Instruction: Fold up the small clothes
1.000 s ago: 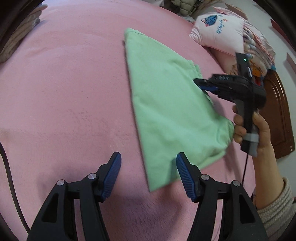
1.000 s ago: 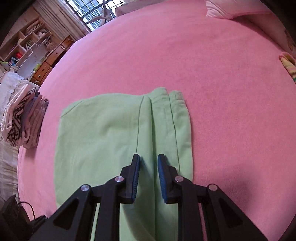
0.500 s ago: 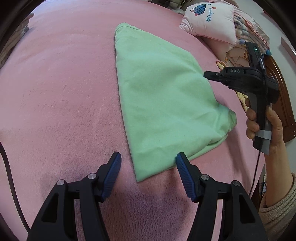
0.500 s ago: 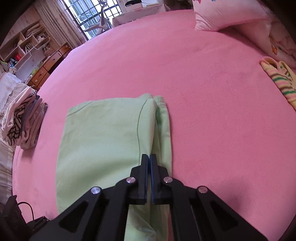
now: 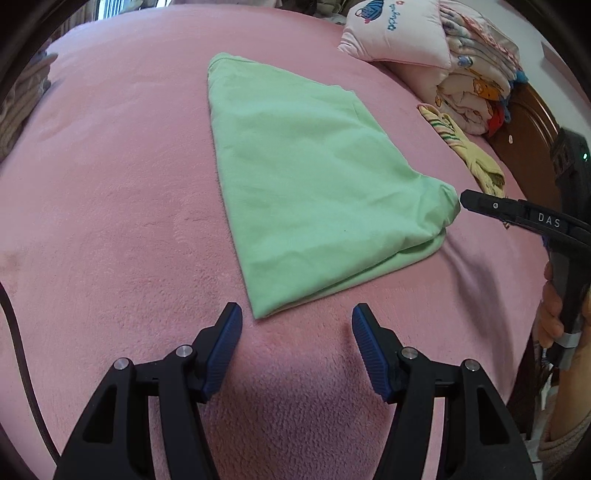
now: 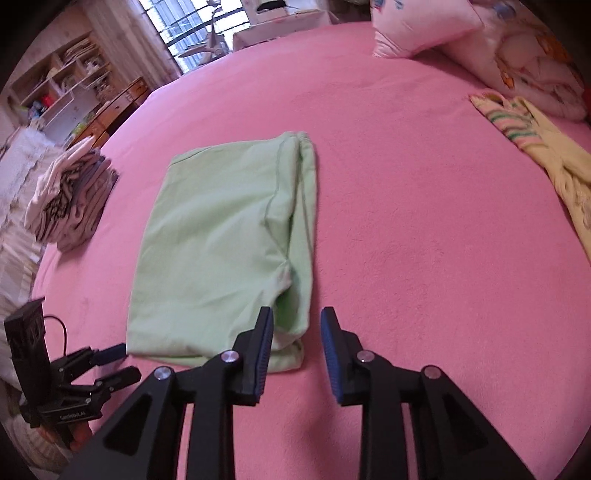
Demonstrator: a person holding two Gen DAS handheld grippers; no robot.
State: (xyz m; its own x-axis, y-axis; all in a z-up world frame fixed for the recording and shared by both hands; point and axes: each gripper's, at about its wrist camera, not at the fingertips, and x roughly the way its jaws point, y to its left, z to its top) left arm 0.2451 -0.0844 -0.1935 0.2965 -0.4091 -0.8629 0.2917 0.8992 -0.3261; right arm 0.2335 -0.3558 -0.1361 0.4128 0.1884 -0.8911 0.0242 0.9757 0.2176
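On the pink fleece blanket (image 5: 110,206) covering the bed, roughly mid-surface, the light green garment (image 5: 314,184) lies folded into a flat, layered panel. The left gripper (image 5: 296,328) hovers just short of the garment's near corner with its fingers spread wide and nothing between them. The right gripper (image 6: 296,341) sits at the opposite near corner, also parted and empty, its left finger overlapping the bunched end of the narrow folded strip in the right wrist view; whether it touches the cloth cannot be told.

The step in hand looks like taking hold for the next fold. To do it well, each tool should come down over one end of the same short edge so that all layers lie between the pads, not only the top one. The puffy, rounded corner by the right gripper suggests trapped air and loose layers, so it would help to press it flat before closing. Lift both ends evenly and carry them toward the far edge of the garment, keeping the side edges aligned.

A stack of folded clothes (image 6: 70,195) waits near the bed's left edge, and a yellow striped garment (image 6: 535,147) lies unfolded toward the pillows (image 6: 424,29).
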